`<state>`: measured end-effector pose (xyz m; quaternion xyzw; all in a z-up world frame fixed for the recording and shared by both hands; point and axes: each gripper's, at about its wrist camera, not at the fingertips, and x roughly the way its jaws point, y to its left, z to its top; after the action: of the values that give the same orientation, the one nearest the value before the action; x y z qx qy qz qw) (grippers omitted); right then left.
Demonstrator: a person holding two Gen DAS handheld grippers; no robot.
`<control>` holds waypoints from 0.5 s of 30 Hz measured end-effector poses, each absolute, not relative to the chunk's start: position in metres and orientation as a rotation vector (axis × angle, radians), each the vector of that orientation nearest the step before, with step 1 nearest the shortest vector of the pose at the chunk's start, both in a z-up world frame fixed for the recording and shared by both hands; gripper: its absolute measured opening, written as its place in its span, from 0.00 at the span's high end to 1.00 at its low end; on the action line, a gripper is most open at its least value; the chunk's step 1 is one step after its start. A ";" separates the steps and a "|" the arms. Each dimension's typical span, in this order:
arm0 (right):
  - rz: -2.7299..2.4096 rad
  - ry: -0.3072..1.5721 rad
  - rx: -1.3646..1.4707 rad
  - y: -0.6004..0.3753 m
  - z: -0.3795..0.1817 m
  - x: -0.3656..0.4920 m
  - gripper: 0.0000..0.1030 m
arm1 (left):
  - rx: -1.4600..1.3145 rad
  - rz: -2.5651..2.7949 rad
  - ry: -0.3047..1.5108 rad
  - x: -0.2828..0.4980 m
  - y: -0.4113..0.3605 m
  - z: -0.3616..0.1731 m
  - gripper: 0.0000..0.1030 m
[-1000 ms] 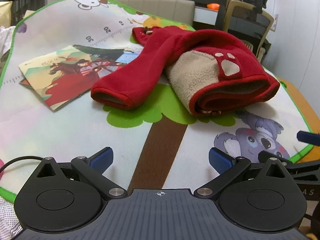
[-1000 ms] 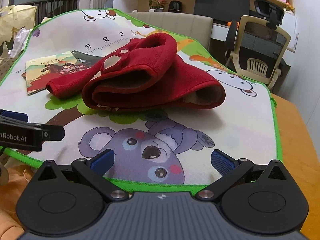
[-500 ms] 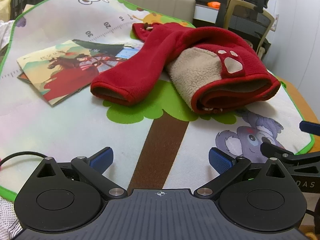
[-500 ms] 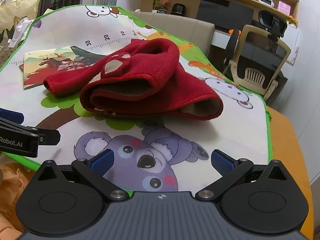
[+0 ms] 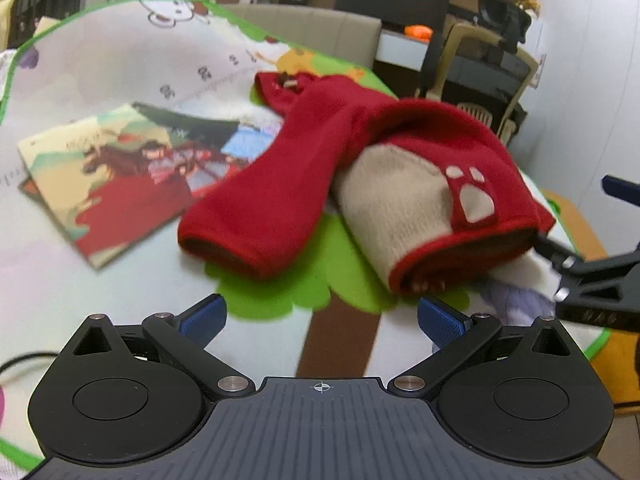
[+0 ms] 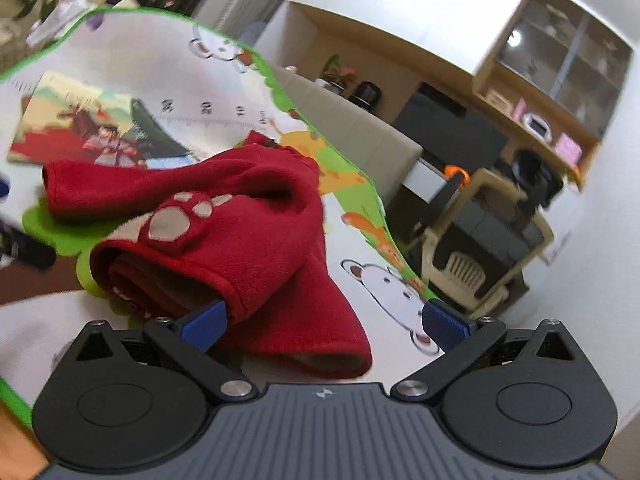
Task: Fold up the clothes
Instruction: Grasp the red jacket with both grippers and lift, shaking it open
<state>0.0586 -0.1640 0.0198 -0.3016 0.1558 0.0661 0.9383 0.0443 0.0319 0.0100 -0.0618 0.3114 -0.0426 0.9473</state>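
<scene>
A red fleece garment (image 5: 360,168) with cream lining and a paw patch lies half folded on the play mat (image 5: 100,260), one sleeve (image 5: 272,196) stretched toward the left. My left gripper (image 5: 322,316) is open just short of the sleeve cuff and the folded hem, with nothing between its fingers. My right gripper (image 6: 324,324) is open at the garment (image 6: 256,248). Its left fingertip (image 6: 206,324) touches the rolled hem, and a red flap lies between the fingers. In the left wrist view the right gripper (image 5: 580,212) comes in from the right edge.
A picture book (image 5: 116,176) lies on the mat left of the sleeve. An office chair (image 6: 480,240) and a beige bench (image 6: 372,148) stand beyond the table. The wooden table edge (image 5: 612,360) shows at the right of the mat.
Both grippers have moved in toward the garment. The right one went forward, tilted, and now has its left finger at the rolled hem. Both stay open.
</scene>
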 end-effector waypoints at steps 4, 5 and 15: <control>0.208 0.276 -0.729 -0.141 0.014 0.076 0.00 | -0.118 -0.118 0.640 0.050 0.030 0.008 0.00; 0.191 0.229 -0.777 -0.133 0.016 0.084 0.00 | -0.115 -0.130 0.647 0.051 0.029 0.007 0.00; 0.200 -0.023 -0.553 -0.096 0.208 0.208 0.00 | -0.018 -0.203 0.547 0.081 -0.008 0.066 0.00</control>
<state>0.2084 -0.0965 0.2076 -0.2724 -0.0112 0.0987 0.9571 0.0806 -0.0080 0.0663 -0.0090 0.2696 -0.0999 0.9577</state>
